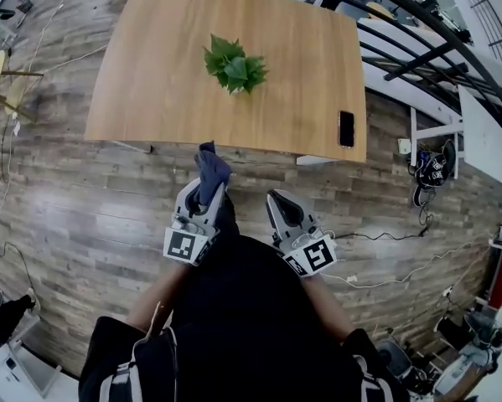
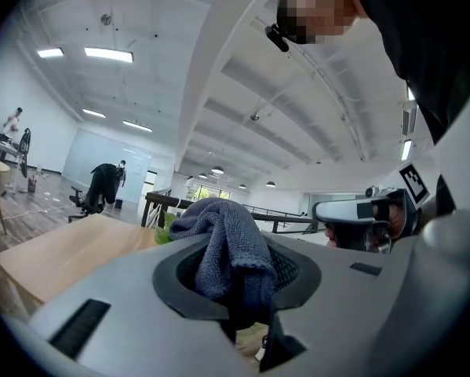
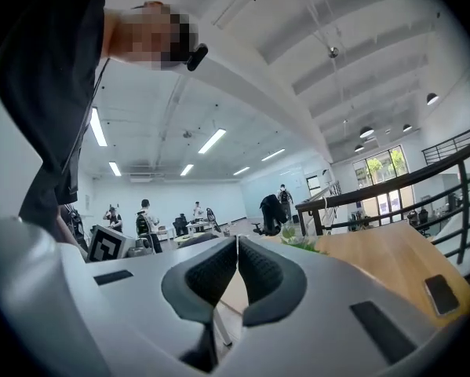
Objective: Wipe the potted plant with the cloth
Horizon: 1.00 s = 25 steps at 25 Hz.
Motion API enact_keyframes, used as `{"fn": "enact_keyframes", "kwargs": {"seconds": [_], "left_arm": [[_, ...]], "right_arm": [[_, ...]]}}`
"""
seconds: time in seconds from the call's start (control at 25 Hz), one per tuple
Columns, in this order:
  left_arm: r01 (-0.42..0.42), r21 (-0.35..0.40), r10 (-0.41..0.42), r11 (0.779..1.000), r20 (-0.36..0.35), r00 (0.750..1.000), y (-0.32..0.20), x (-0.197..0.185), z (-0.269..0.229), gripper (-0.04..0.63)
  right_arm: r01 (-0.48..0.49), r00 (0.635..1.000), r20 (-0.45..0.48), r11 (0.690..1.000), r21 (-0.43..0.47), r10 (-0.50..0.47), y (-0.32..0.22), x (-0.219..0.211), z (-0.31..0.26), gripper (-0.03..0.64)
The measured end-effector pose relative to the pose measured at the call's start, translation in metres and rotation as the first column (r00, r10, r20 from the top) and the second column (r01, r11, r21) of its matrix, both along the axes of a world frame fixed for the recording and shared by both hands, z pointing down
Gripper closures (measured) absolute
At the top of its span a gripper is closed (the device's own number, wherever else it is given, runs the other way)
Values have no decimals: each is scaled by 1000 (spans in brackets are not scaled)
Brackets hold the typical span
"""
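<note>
Facing the tabletop point(image 1: 150, 90) with a cloth point(image 1: 211, 167) in the left hand-held gripper point(image 1: 204, 193).

Grips the dark blue cloth between the closed jaws of the left hand-held gripper, bunched and standing up above the pads (folds spilling over both sides in the left gripper view). Has the right hand-held gripper point(image 1: 277, 201) pressed fully together on nothing, pads meeting along a thin line. Holds both side by side over the wood-plank floor point(image 1: 75, 208), just short of the tabletop's near edge and pointing toward it. Shows the potted plant point(image 1: 234, 65) near the middle of the tabletop, well apart from both hand-held grippers, with only its green leaves visible from above. Shows a dark phone point(image 1: 346, 128) lying flat near the tabletop's right front corner.
</note>
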<state>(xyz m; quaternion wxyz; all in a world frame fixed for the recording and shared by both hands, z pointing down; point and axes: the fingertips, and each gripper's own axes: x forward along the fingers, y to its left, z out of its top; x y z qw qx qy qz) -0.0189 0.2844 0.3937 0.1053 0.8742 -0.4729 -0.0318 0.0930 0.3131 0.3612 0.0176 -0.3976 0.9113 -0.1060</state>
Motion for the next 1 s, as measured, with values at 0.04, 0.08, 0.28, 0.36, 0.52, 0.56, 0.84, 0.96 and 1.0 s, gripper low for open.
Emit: {"fn": "enact_keyframes", "kwargs": {"seconds": [0.04,0.08,0.28,0.36,0.52,0.56,0.84,0.96,1.0], "left_arm": [[6,-8,-6,1000,0,1000,-15,-8,0,480],[10,-20,-10,1000,2,1000,-30,-15,2,480],[33,-91,-40,995,-66,997,-94,-47,18,480],[53,-123,-64,991,-92,994,-112,-56,28,480],[50,-149,-59,988,-52,997,-131,-58,48,480],[42,-153,-49,987,-38,998,-135,-58,53,480],[71,-279,-68,958,20,997,-168,-64,104,480],[81,-338,-73,938,37,997,-190,-58,129,480],[77,-348,-65,935,46,997,-200,-54,137,480]], "right_arm": [[10,1000,3,1000,5,-10,-16,-5,-2,598],[12,1000,6,1000,9,-12,-32,-10,-3,598],[-12,1000,-9,999,47,12,-96,-22,-4,598],[-13,1000,-26,999,39,14,-109,-25,7,598],[-7,997,-72,1000,-10,6,-127,-25,35,598],[-4,997,-80,1000,-23,2,-133,-26,42,598],[18,990,-140,996,-88,-30,-166,-21,91,597],[-13,983,-181,996,-91,-4,-194,-3,115,597],[-12,980,-197,995,-95,-7,-207,2,125,595]]}}
